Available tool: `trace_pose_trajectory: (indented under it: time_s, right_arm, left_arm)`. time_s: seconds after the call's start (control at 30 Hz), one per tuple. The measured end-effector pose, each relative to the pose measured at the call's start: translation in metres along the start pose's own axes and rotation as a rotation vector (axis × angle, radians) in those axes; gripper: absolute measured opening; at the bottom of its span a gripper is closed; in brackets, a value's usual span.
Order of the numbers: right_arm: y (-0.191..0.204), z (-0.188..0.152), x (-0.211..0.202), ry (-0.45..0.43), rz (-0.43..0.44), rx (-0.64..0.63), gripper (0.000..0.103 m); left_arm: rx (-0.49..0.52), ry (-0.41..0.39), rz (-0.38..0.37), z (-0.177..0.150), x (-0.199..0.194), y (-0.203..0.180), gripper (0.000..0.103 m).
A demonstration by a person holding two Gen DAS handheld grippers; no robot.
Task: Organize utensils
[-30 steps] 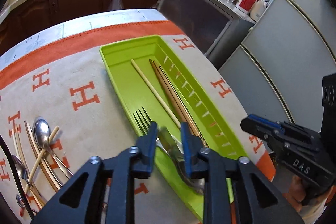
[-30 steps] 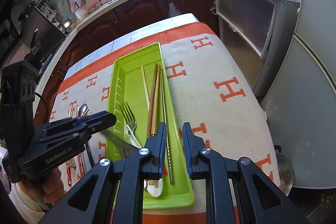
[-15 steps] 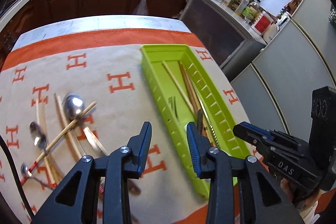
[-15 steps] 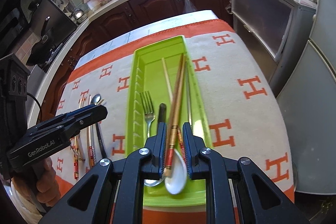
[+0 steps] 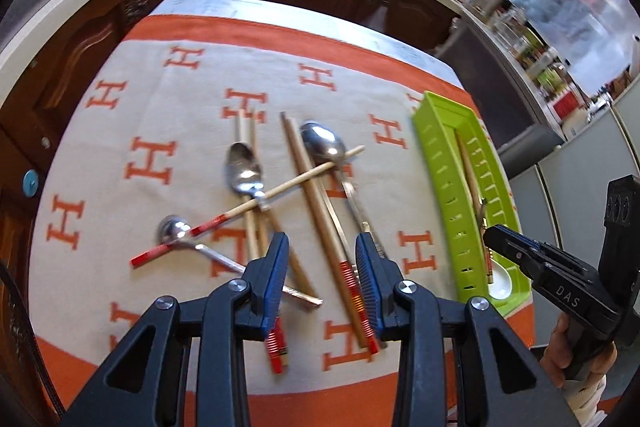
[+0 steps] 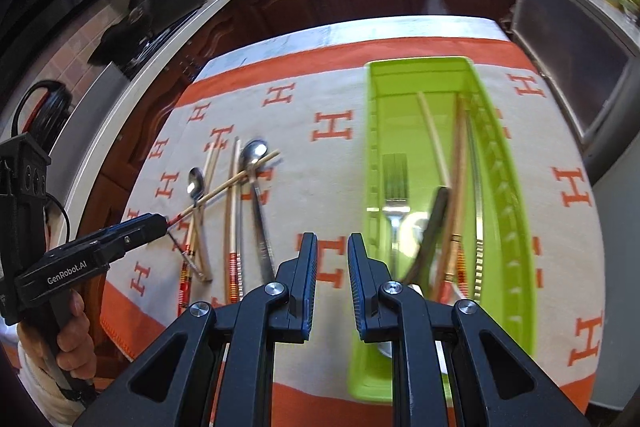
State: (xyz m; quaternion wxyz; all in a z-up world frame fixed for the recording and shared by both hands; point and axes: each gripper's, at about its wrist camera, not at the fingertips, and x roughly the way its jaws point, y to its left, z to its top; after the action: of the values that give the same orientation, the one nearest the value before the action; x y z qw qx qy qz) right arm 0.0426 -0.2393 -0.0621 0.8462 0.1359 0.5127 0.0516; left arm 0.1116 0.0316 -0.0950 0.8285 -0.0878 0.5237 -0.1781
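Kitchen with dark wood cabinets along the top of both views. We note a desk (image 5: 224,5) covered by a beige cloth (image 5: 120,131) with orange H marks.

Left wrist view: the left hand-held gripper (image 5: 322,275) sits at lower centre, jaws a moderate gap apart, nothing between the pads. We see it above loose utensils on the cloth: a large spoon (image 5: 323,146), a mid spoon (image 5: 244,169), a small spoon (image 5: 174,230). One chopstick (image 5: 280,191) lies diagonally across the others; a brown pair (image 5: 316,203) runs toward the bottom of the frame.

The green tray (image 5: 444,163) lies at right of that view, well apart from the pile.

Right wrist view: the right hand-held gripper (image 6: 333,275) is at lower centre, jaws narrow, holding nothing. We place it over bare cloth just left of the tray. Inside the tray: a fork (image 6: 395,187), chopsticks (image 6: 434,143), a dark-handled utensil (image 6: 434,227), partly blurred. A white spoon (image 5: 500,281) shows at the tray's near end in the left view.
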Motion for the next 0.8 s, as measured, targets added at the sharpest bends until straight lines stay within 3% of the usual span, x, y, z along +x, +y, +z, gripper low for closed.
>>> trace_pose_trajectory:
  time_s: [0.2, 0.43, 0.8]
  right_arm:
    - [0.040, 0.017, 0.037, 0.061, 0.074, -0.060, 0.016]
    - [0.061, 0.047, 0.099, 0.148, 0.197, -0.077, 0.016]
    - [0.066, 0.074, 0.159, 0.186, 0.157, -0.107, 0.016]
  left_arm:
    - [-0.071, 0.007, -0.009, -0.007, 0.003, 0.026, 0.033]
    - [-0.108, 0.031, -0.033, -0.009, 0.018, 0.039, 0.033]
    - [-0.142, 0.039, -0.077, -0.005, 0.030, 0.053, 0.033]
